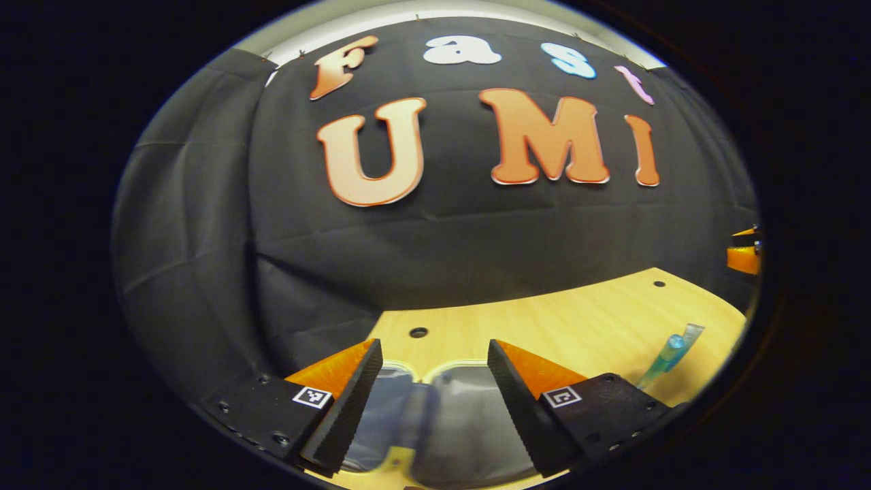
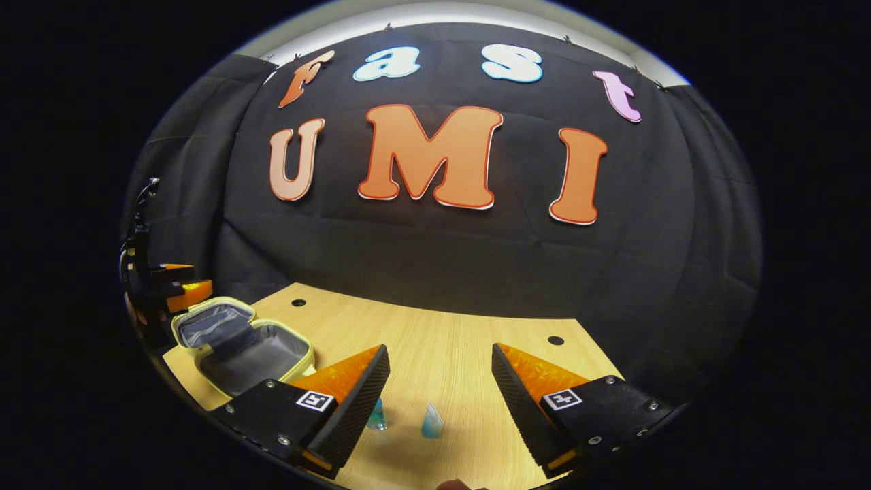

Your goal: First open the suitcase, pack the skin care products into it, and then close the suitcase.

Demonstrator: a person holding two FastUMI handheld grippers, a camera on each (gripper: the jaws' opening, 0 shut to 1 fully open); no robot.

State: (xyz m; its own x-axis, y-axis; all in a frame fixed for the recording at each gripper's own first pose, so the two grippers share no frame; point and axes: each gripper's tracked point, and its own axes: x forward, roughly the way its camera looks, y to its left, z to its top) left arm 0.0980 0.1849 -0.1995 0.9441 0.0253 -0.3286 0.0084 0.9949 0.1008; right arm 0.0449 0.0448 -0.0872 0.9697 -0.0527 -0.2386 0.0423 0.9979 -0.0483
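The small suitcase (image 2: 241,347), a soft case with a pale yellow-green rim and grey lining, lies open on the light wooden table (image 2: 449,354), near its left end as the right gripper view shows it. Its lid half is laid back flat beside the base half, and both grey-lined halves face upward. A dark strap or pocket crosses the lining between the halves; the picture is too small to tell which.

In the left gripper view, the left gripper (image 1: 435,401) hangs directly above this open suitcase (image 1: 449,422), its fingers spread wide with nothing between them. The grey lining shows in the gap between the fingers, blurred and close. To the right on the table (image 1: 578,327) lies a slim translucent blue-green tube (image 1: 670,357), its clear end pointing away from the camera, well apart from the suitcase.

In the right gripper view, the right gripper (image 2: 441,401) is also spread wide and holds nothing. It hovers over the table's middle, and two small translucent blue skin care tubes (image 2: 431,422) sit on the wood in the gap between its fingers, one partly hidden behind the left-hand finger. Farther off at the left edge, the left gripper (image 2: 178,286) is seen above the far side of the open suitcase.
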